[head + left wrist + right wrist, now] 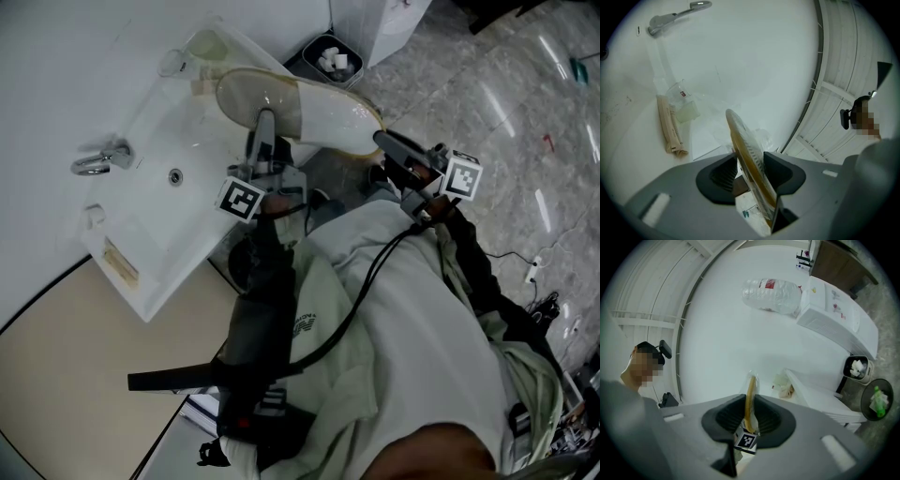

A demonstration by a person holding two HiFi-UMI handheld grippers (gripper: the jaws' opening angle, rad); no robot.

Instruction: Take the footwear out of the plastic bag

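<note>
Clamped the left end of the slipper (309, 108), at eleven o'clock in the head view, edge-on in the narrow jaws of the left gripper (750, 166), above the washbasin (159, 141). Pinched its other end, at one o'clock, film and all, in the nearly closed jaws of the right gripper (750, 413). Judged barely begun: plastic bag (753, 379) not yet off, whole removal left to do.

At the upper left a white washbasin (159, 141) carries a tap (101, 161); a waste bin (330, 58) stands on the grey floor (506, 112).
</note>
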